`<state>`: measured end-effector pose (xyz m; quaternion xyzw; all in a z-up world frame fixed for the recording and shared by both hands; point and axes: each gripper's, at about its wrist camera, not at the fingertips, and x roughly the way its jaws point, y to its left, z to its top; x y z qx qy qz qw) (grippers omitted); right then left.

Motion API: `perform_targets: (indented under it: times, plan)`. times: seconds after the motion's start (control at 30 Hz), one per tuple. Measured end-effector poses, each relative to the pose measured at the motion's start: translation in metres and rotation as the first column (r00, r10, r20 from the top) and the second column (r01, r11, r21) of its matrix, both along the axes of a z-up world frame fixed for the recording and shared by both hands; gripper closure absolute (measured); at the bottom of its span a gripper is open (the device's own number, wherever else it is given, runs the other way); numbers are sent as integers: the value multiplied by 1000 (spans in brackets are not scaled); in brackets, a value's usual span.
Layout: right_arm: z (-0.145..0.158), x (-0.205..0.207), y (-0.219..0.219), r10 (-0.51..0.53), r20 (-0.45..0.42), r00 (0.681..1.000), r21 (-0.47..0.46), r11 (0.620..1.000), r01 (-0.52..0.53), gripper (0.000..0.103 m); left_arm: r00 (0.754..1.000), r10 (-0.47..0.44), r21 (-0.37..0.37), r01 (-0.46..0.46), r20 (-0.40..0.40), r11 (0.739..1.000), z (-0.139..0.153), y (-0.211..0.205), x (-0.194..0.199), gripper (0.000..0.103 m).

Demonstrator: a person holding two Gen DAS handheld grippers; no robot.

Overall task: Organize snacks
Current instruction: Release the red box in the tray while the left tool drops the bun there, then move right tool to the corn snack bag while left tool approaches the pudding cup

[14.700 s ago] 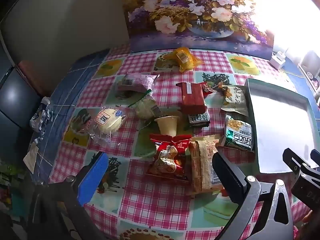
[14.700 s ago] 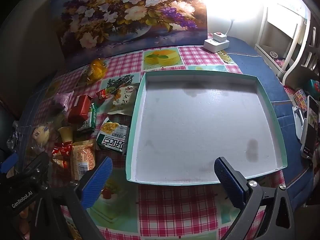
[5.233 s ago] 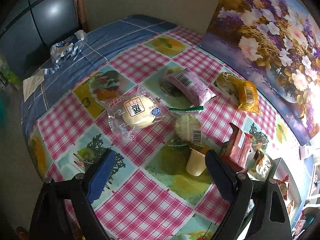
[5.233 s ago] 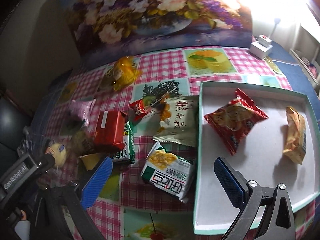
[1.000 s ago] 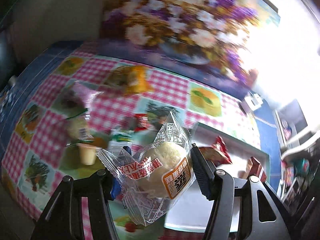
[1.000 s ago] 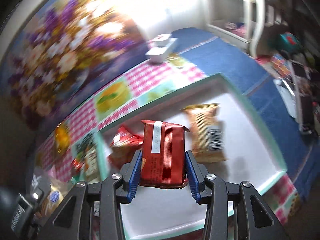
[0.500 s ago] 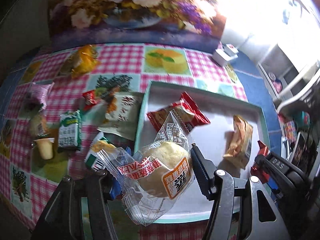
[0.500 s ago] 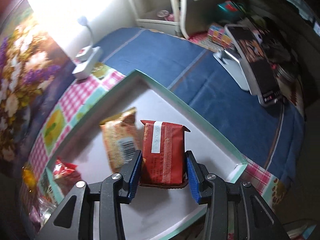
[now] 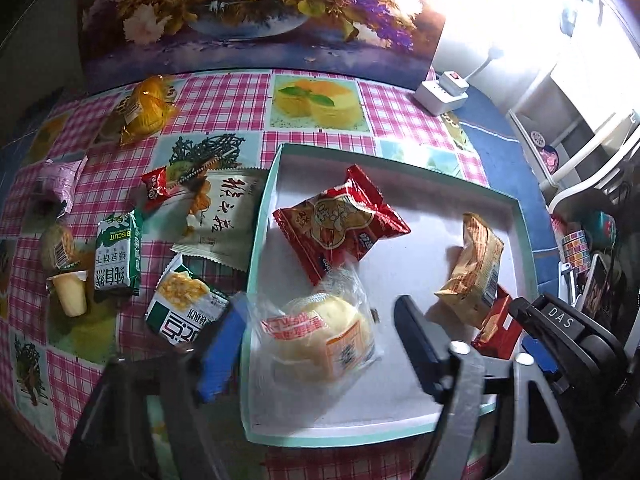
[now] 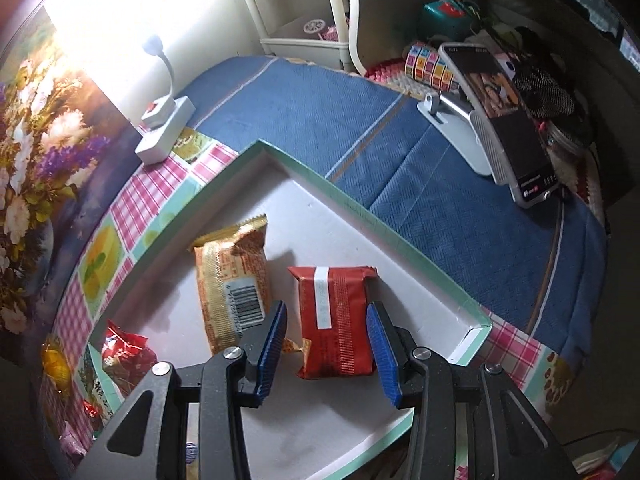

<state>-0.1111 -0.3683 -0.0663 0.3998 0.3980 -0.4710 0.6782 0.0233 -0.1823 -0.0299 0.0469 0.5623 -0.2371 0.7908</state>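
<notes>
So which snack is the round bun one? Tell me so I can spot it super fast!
Find the big white tray with the green rim on the checked tablecloth. In its near left corner, between the left claw's open fingers, lies the bun. It is the only round, pale snack in a clear wrapper; its tray neighbours are flat red or golden packets.

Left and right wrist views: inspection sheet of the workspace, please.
Surface: checked tablecloth over blue cloth.
Job's things: teal tray holds bun, red bag and gold pack; biscuit carton, jelly cup and other snacks lie loose beside it.
Clutter: phone on stand.
Tools: left tool open, jaws just been opening, bun free between them; right tool shut on red pack over the tray.
Cables: power strip; cord lost in glare.
Surroundings: flower painting, white chair.
</notes>
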Motion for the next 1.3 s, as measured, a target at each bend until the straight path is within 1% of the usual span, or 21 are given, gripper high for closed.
perform_targets:
  times: [0.13, 0.3, 0.33, 0.4, 0.43, 0.47, 0.53, 0.57, 0.63, 0.73, 0.77, 0.83, 0.9, 0.97, 1.07, 1.13, 1.2, 1.23, 1.3]
  plan:
    - [9, 3, 4, 19, 25, 1000, -18, 1000, -18, 57, 1000, 22, -23, -22, 3, 999, 5, 6, 3, 25]
    - [18, 19, 14, 96, 63, 993, -33, 995, -94, 56, 994, 101, -49, -99, 34, 994, 16, 25, 14, 25]
    - [20, 24, 17, 120, 69, 990, -33, 993, -118, 56, 990, 135, -47, -133, 50, 990, 19, 33, 18, 24]
    - [23, 35, 26, 180, 76, 981, -36, 983, -178, 53, 980, 189, -36, -187, 69, 982, 22, 46, 25, 19]
    - [24, 40, 32, 207, 75, 976, -41, 978, -204, 52, 971, 228, -25, -227, 78, 974, 23, 56, 30, 14]
    - [26, 47, 38, 240, 70, 968, -47, 970, -237, 49, 960, 266, -16, -265, 85, 964, 23, 65, 34, 14]
    - [29, 58, 50, 297, 57, 953, -63, 954, -294, 48, 933, 347, 7, -349, 92, 937, 22, 87, 43, 14]
    - [30, 63, 56, 327, 49, 944, -70, 944, -323, 47, 917, 388, 20, -391, 91, 920, 20, 100, 47, 14]
    - [33, 75, 70, 389, 38, 920, -78, 919, -385, 44, 877, 472, 47, -477, 90, 877, 16, 125, 55, 14]
    - [33, 88, 87, 473, 26, 881, -80, 879, -470, 40, 831, 549, 73, -555, 86, 829, 10, 152, 62, 14]
    - [34, 93, 94, 497, 18, 868, -86, 865, -494, 38, 818, 569, 81, -575, 87, 814, 8, 159, 63, 14]
    - [34, 102, 109, 551, 4, 835, -91, 831, -548, 32, 800, 592, 103, -599, 97, 794, 6, 169, 65, 14]
    - [34, 110, 122, 595, 4, 804, -92, 801, -592, 29, 792, 602, 116, -610, 99, 784, 3, 177, 66, 14]
    - [33, 116, 134, 636, -6, 772, -96, 768, -633, 26, 787, 610, 111, -617, 93, 779, 3, 183, 67, 14]
    - [31, 124, 147, 682, -9, 731, -94, 728, -679, 16, 781, 617, 112, -625, 99, 773, 3, 192, 68, 13]
    - [30, 128, 154, 703, 1, 711, -90, 708, -700, 13, 775, 623, 118, -632, 105, 766, 2, 199, 70, 9]
    - [28, 131, 157, 717, 8, 697, -86, 695, -714, 2, 764, 637, 115, -645, 102, 755, 4, 206, 68, 8]
    - [27, 132, 158, 722, 11, 692, -87, 690, -718, 0, 759, 644, 112, -651, 99, 751, 5, 210, 69, 8]
    - [27, 134, 158, 728, 16, 685, -93, 683, -724, 0, 752, 652, 107, -659, 93, 745, 4, 215, 69, 8]
